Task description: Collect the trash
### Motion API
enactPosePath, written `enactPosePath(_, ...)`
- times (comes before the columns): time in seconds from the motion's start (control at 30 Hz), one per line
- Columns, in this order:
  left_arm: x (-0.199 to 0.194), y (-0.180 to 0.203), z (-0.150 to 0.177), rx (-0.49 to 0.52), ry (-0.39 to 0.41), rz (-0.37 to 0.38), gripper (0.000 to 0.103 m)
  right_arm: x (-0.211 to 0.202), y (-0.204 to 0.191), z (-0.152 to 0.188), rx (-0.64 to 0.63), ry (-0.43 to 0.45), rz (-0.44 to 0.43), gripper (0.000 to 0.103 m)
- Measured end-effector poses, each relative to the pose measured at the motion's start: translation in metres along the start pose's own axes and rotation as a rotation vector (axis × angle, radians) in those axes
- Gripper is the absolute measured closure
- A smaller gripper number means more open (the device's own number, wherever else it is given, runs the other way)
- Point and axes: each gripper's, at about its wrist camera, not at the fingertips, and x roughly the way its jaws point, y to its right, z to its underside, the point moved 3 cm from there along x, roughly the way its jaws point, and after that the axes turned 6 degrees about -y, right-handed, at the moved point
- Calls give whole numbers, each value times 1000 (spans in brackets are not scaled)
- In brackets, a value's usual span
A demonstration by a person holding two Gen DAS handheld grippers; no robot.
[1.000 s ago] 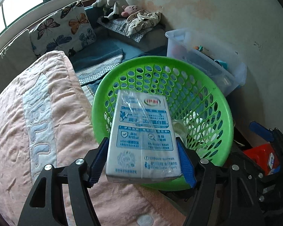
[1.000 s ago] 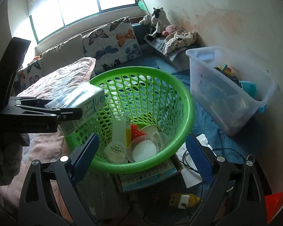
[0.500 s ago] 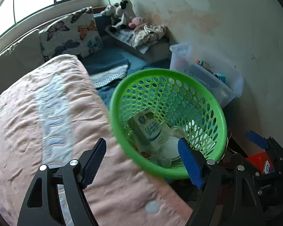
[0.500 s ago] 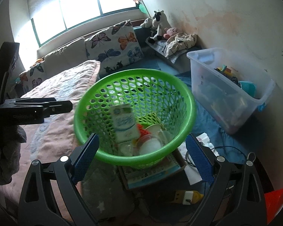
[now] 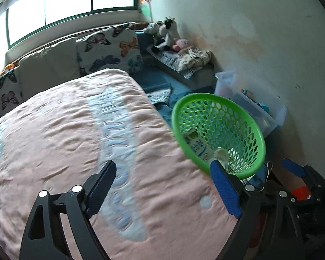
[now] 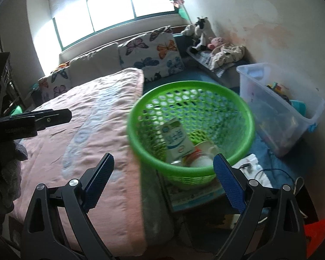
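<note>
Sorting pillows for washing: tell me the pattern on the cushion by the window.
Colourful butterflies on white fabric cushion, clearest in the right wrist view.

Home bedroom, pink quilted bed (image 5: 75,134), butterfly cushions (image 6: 149,54)

Blown-out window (image 6: 110,10) glare, motion blur (fisheye)

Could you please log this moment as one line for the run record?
left claw: open, empty, jaws just opened | right claw: open, empty | milk carton: in green basket
</note>
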Motion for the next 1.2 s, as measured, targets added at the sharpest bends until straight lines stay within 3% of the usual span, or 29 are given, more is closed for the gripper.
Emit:
enactPosePath(0.27,-32,-34,29,-60,51,-68,9,-2,-42,4,-50,-14,-57,9)
enactPosePath(0.67,-76,-71,71,-134,116,-179,7,-3,-92,8,-115,-43,-101,7)
enactPosePath(1.2,-103,-105,122,-247,135,-263,7,-1,-121,16,-164,-69,-131,6)
